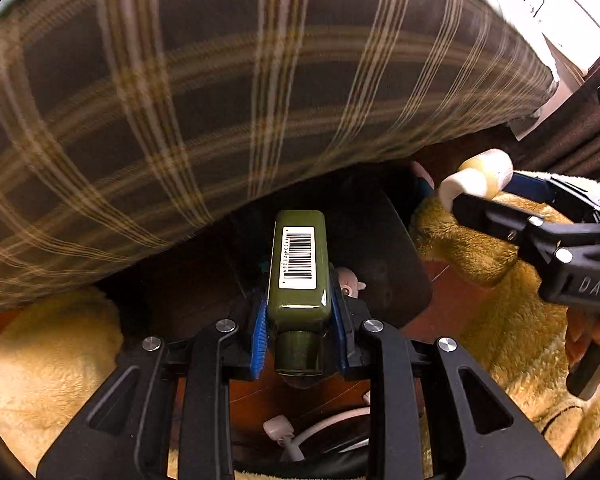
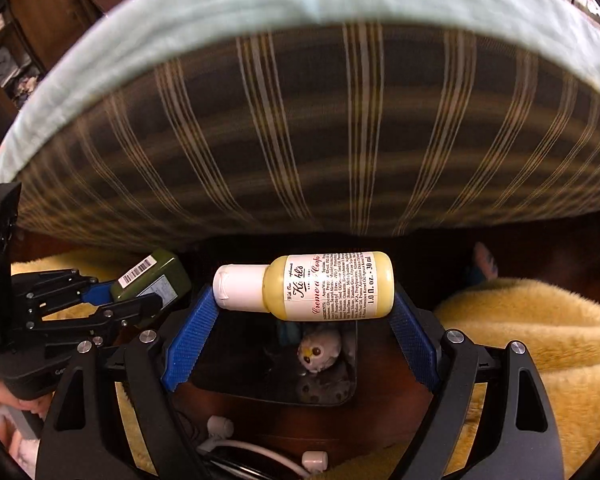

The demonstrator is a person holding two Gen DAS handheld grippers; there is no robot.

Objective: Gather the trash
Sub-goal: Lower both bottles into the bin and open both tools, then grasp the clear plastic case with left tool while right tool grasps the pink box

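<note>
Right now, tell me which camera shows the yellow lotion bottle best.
The right wrist view: the yellow lotion bottle lies crosswise between the right gripper pads, label and white cap readable. The left wrist view shows only its cap end and a bit of body, foreshortened at the frame's right.

Left hand-held gripper [image 1: 300, 304] points steeply down, jaws clamped narrow on a bottle [image 1: 299, 264]; right hand-held gripper [image 2: 304, 312] likewise tilted down, jaws wide, pinching a bottle's ends.
</note>
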